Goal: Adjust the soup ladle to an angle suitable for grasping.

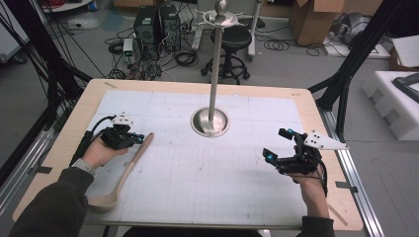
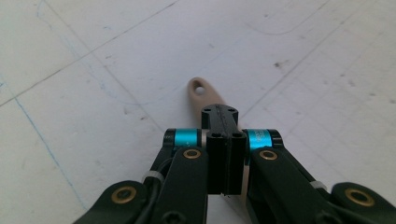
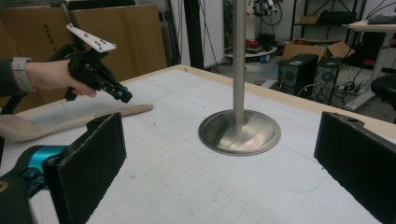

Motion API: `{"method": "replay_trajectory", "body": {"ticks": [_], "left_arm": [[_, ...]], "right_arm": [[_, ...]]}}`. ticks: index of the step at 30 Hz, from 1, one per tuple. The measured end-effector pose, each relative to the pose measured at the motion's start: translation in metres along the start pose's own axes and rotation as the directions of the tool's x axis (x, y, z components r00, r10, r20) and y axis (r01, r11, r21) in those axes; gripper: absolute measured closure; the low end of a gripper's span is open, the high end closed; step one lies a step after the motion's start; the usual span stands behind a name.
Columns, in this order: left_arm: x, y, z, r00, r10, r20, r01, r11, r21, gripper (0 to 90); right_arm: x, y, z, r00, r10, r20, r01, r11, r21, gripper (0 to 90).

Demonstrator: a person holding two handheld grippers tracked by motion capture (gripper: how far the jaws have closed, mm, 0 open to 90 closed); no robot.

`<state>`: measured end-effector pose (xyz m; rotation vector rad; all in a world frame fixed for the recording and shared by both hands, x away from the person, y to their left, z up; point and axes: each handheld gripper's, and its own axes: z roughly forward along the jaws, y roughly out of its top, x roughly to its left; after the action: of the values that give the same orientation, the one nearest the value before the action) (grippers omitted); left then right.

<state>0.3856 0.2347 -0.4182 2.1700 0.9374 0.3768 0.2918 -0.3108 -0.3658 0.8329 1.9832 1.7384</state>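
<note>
Table (image 1: 64, 148) with a white gridded mat (image 1: 197, 173) across it. Steel stand (image 1: 213, 89) — a round base near the mat's far middle, with an upright pole rising from it.

Beige ladle (image 1: 126, 170) flat on the mat's left side: bowl toward the near edge, handle running away to the far right, its holed tip (image 2: 199, 89) free.

Left gripper (image 1: 137, 138) just over the handle's upper end; jaws pressed together, nothing between them — the handle lies beneath on the mat.

Right gripper (image 1: 277, 144) at the mat's right side, well apart from the ladle, pointed toward the stand; jaws spread wide, empty.
</note>
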Motion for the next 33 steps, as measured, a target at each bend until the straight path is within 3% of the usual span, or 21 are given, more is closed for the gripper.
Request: {"method": "replay_trajectory", "body": {"ticks": [5, 8, 13, 21, 33], "left_arm": [[0.008, 0.001, 0.007, 0.9993, -0.031, 0.02, 0.031, 0.9995, -0.008, 89.9], [0.01, 0.001, 0.013, 0.9991, -0.041, 0.01, 0.041, 0.9991, 0.012, 89.8], [0.011, 0.003, 0.019, 0.9993, -0.038, 0.009, 0.037, 0.9981, 0.049, 89.7], [0.007, 0.004, 0.029, 0.9987, -0.045, 0.026, 0.043, 0.9975, 0.055, 89.7], [-0.027, 0.018, 0.042, 0.9953, 0.017, 0.095, -0.026, 0.9958, 0.088, 89.7]], "right_arm": [[0.0, 0.0, -0.001, 1.0, 0.001, -0.001, -0.001, 1.0, -0.007, 1.2], [0.0, 0.0, -0.001, 1.0, 0.003, -0.002, -0.003, 1.0, -0.006, 1.2], [-0.001, 0.0, -0.002, 1.0, 0.003, -0.002, -0.003, 1.0, -0.01, 1.2], [-0.002, 0.0, -0.004, 0.9999, 0.011, 0.003, -0.011, 1.0, -0.013, 1.2], [0.0, 0.0, -0.002, 1.0, 0.001, -0.001, -0.001, 1.0, -0.009, 1.2]]}}
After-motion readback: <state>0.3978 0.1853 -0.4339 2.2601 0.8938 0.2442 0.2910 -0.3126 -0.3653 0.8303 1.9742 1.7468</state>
